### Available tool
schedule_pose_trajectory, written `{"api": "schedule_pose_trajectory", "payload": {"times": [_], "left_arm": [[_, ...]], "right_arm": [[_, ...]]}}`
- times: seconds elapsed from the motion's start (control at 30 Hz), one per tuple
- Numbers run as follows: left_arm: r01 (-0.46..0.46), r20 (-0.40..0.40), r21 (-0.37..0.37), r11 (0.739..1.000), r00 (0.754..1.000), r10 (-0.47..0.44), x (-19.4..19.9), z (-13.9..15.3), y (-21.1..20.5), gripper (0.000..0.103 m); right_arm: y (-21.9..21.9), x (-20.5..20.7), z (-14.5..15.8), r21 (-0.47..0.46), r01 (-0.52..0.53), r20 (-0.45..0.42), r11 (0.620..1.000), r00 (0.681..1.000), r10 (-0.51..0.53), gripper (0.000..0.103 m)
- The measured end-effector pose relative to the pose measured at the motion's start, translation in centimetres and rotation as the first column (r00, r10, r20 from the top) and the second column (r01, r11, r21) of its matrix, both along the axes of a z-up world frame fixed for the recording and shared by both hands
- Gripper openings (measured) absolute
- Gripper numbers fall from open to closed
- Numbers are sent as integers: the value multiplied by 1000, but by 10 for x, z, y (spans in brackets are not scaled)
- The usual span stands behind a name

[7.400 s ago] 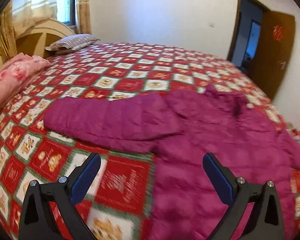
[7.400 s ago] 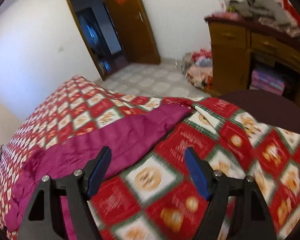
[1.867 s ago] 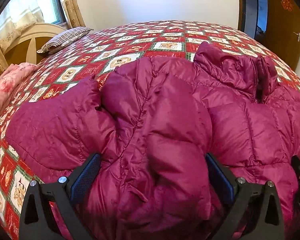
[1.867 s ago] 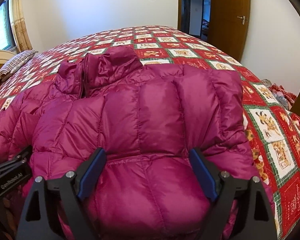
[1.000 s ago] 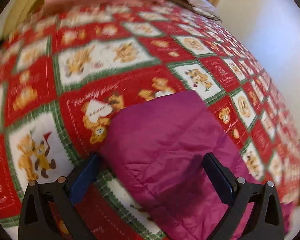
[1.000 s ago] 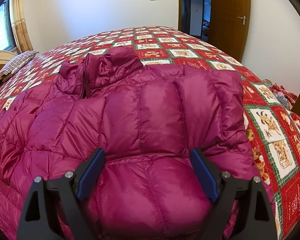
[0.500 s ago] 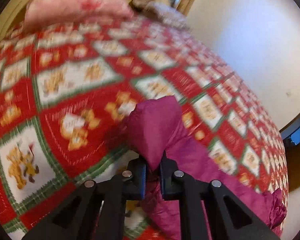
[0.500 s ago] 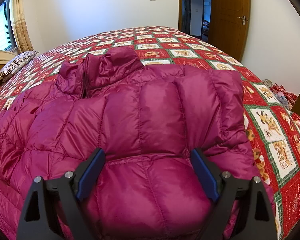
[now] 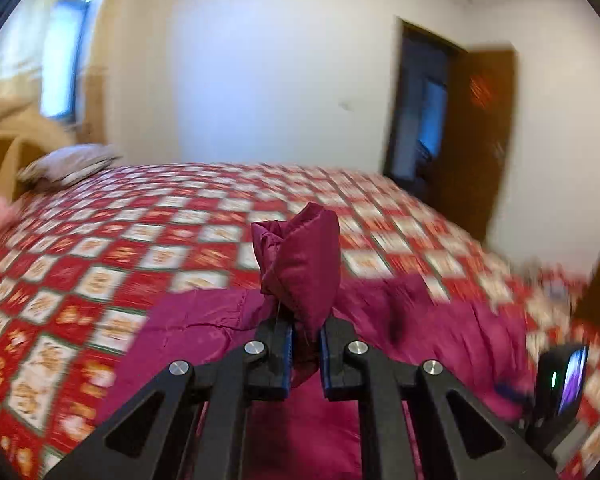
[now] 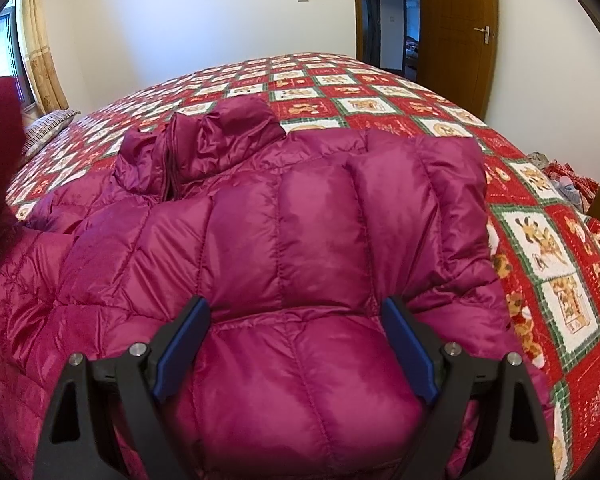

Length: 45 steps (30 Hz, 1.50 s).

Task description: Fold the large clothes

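Observation:
A magenta puffer jacket [image 10: 300, 248] lies on the bed, its right sleeve folded across the body and its collar [image 10: 204, 148] toward the far side. My left gripper [image 9: 305, 350] is shut on the cuff of the jacket's sleeve [image 9: 300, 264], which stands up above the fingers, lifted off the bedspread. The rest of the jacket [image 9: 204, 328] trails below it. My right gripper [image 10: 296, 348] stands open, its blue pads either side of the folded padding near the jacket's hem, not squeezing it.
A red, white and green checked bedspread [image 10: 548, 240] covers the bed. A striped pillow [image 10: 48, 128] lies by the headboard at left. A brown door [image 10: 456, 20] and dark doorway [image 9: 420, 108] are beyond the bed. Clothes lie on the floor at right [image 10: 564, 184].
The left gripper shut on the sleeve's cuff where it lay flat on the bedspread, then lifted it and swung toward the jacket's body. The right gripper has kept still.

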<state>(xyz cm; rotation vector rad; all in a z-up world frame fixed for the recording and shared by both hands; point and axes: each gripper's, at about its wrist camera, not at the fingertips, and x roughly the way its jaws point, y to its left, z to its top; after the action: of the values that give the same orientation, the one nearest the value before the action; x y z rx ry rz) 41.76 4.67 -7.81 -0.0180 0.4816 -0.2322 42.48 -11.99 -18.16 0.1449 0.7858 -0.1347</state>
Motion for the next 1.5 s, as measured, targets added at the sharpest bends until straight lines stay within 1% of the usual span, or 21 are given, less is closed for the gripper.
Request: {"api": "schedule_pose_trajectory", "payload": {"times": [0.13,0.17,0.2,0.23,0.27,0.3,0.33,0.37,0.4,0.47,0.53,0.63,0.7,0.77,0.83,0.93,1.1,1.23,1.33,1.43,1.5], "left_arm": [[82,-75,71,994,994,-77,-7,-47,-48,12],[123,-122,78,989,986,-113,-6,-59,-60,19],[173,-192,79,982,969,-155,-3,-72,-70,35],[204,-242,77,976,953,-180,-3,-80,-79,37],[204,-276,67,977,944,-178,0,-85,-77,38],[202,-284,47,978,941,-181,0,-84,-76,46],[197,-295,26,980,938,-181,1,-83,-74,57],[193,-307,7,981,934,-181,3,-82,-70,63],[190,-319,-6,982,930,-182,4,-81,-66,74],[189,-328,-15,982,927,-184,0,-77,-63,84],[195,-311,-23,980,931,-193,-8,-69,-60,95],[187,-264,-22,982,946,-186,-19,-54,-51,97],[155,-208,-7,988,966,-153,-28,-40,-38,97],[93,-163,-12,996,982,-94,-33,-29,-21,97],[-18,-129,25,1000,991,21,-30,-24,-2,98],[-137,-161,93,986,975,151,-14,-34,16,98],[-238,-211,138,961,941,263,7,-68,33,98],[-255,-230,144,956,931,283,1,-86,34,98],[-255,-269,155,954,919,289,8,-91,32,98],[-253,-316,97,962,909,271,13,-97,43,100],[-256,-341,65,964,903,263,13,-100,48,101]], "right_arm": [[-4,-1,0,23,-1,9,1000,1000,1,91],[-4,-1,0,25,-2,10,1000,1000,1,91],[-4,-1,0,29,-2,11,1000,1000,1,91],[-4,-2,0,29,-2,11,1000,1000,1,89],[-8,-1,-1,34,20,6,999,1000,-20,89],[-10,-3,0,53,19,14,998,1000,-19,89],[-12,-3,0,67,18,23,998,1000,-19,89],[-13,-3,0,75,17,27,997,999,-20,89],[-13,-3,0,77,17,27,997,999,-19,89],[-11,-3,0,70,14,26,997,1000,-16,91],[-9,-2,0,65,9,23,998,1000,-10,92],[-9,-3,0,66,8,24,998,1000,-10,92],[-10,-4,0,66,8,25,998,1000,-10,92],[-9,-3,0,68,8,25,998,1000,-10,92],[-9,-3,0,68,9,26,998,1000,-10,92],[-8,-4,1,62,14,29,998,999,-16,92],[-11,-18,9,61,39,65,997,997,-43,92],[-5,-33,29,45,19,124,999,992,-25,92],[8,-32,53,78,-37,175,996,984,23,92],[30,-11,64,117,-121,148,986,984,103,92],[47,9,56,116,-134,82,984,989,124,91]]}}
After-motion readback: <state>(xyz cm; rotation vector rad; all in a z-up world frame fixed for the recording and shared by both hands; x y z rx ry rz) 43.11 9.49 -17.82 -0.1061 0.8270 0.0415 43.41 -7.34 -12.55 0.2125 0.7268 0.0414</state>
